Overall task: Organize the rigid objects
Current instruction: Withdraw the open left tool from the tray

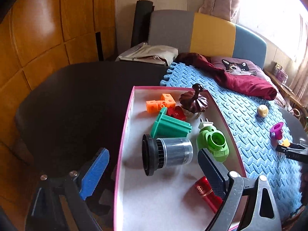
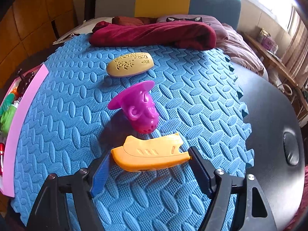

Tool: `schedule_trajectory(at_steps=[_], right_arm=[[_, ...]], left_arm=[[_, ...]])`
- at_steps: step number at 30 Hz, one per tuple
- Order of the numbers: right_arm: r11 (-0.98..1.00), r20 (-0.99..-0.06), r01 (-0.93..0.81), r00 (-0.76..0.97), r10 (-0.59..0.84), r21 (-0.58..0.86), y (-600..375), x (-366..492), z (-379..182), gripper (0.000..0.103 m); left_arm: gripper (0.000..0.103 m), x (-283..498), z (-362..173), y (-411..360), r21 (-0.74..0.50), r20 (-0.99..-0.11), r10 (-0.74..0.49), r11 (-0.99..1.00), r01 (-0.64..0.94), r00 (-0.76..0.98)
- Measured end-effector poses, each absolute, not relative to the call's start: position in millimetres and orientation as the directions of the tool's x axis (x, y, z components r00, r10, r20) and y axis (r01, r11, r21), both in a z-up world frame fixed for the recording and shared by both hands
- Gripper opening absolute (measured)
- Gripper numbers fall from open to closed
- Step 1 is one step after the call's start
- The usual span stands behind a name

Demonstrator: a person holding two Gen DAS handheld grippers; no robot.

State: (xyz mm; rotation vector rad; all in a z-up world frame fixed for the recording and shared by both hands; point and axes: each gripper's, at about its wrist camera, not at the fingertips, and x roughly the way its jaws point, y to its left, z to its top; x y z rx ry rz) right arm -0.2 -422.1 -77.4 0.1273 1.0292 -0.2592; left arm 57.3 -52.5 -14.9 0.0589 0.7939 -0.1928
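My left gripper hangs open over a pink-rimmed white box, nothing pinched between its blue and black fingers. Just below it in the box lies a black-and-clear cylinder. Around that are a green plug-in device, a teal cup, orange cubes, a dark brown pumpkin-shaped piece and a red tube. My right gripper is shut on an orange shoe-shaped piece on the blue foam mat, pads touching both its ends. A purple perforated toy and a cream oval case lie beyond.
The mat covers part of a black table, with the box at its left edge. A maroon blanket and a cat-print pillow lie at the far side. Wooden panelling stands to the left, a window to the right.
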Motion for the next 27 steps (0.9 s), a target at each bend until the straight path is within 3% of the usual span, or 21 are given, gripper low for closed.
schedule_trajectory(at_steps=[27], right_arm=[[0.966,-0.882,0.257,0.456,-0.114,0.008,-396.7,-6.2,-76.5,0.077]], left_arm=[[0.094,58.2,-10.9,-6.6,-0.044,-0.695,-0.104,0.994,0.103,0.711]])
